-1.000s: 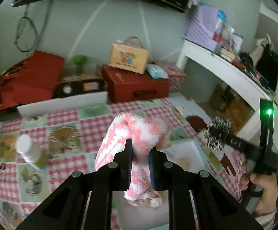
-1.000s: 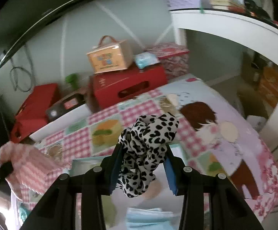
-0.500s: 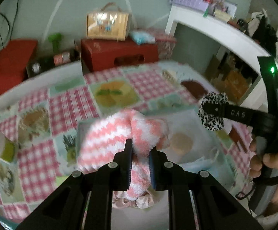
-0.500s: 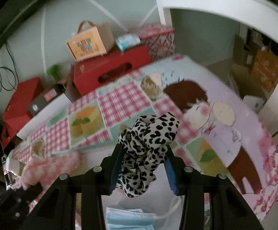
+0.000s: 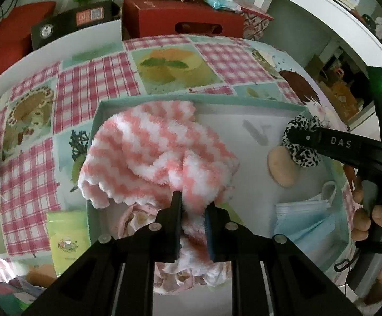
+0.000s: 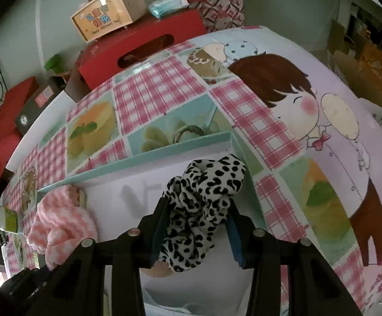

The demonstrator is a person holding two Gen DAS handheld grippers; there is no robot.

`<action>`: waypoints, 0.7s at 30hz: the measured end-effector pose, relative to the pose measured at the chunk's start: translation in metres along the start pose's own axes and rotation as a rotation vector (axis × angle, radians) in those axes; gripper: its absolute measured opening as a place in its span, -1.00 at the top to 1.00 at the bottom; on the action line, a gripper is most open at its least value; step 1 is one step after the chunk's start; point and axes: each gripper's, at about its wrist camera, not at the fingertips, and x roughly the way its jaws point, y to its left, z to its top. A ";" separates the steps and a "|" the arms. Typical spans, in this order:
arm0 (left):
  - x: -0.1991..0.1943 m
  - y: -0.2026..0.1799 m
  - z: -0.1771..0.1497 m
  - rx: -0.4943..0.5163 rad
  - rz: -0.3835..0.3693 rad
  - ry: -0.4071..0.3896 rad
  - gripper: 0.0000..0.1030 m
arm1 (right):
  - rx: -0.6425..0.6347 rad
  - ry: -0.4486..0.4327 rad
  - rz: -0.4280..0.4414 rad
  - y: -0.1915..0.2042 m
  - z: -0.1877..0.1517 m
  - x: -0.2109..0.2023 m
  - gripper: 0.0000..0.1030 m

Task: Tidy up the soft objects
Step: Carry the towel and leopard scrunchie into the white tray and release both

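Bench (image 5: 91, 84) cloth in pink check and food pictures lies under everything we see, and near its middle sits a shallow tray (image 5: 199, 98) with a mint-green rim and white floor. Over the tray's left half we hold the pink-and-white fluffy cloth (image 5: 151, 152) — our left tongs (image 5: 193, 210) are closed on one fold of it, the rest bulging forward and spilling over the tray's left edge. Beneath it, at the tray's near edge, a pale pink patterned fabric (image 5: 135, 218) shows. A blue face mask (image 5: 304, 223) lies in the tray's near right corner. Our right tongs (image 6: 199, 226) grip the black-and-white spotted scrunchie (image 6: 204, 200) — fingers part-way closed, pressed against its sides — at the tray's right side near the far right corner. Just beside the scrunchie, on the tray floor, rests a tan round puff (image 5: 281, 167). A green packet (image 5: 67, 239) lies on the bench touching the tray's left edge.
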 end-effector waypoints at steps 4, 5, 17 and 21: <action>-0.001 -0.001 -0.002 0.005 0.005 0.004 0.64 | 0.005 0.010 -0.004 0.001 0.001 0.004 0.10; -0.001 -0.001 -0.001 0.007 0.008 0.006 0.64 | 0.004 0.011 -0.005 0.001 0.001 0.004 0.10; -0.021 -0.004 0.005 -0.012 0.014 0.025 0.25 | -0.028 0.011 -0.078 0.010 0.007 -0.005 -0.25; -0.039 -0.005 0.007 -0.016 -0.004 0.000 0.15 | -0.048 -0.031 -0.097 0.015 0.011 -0.021 -0.30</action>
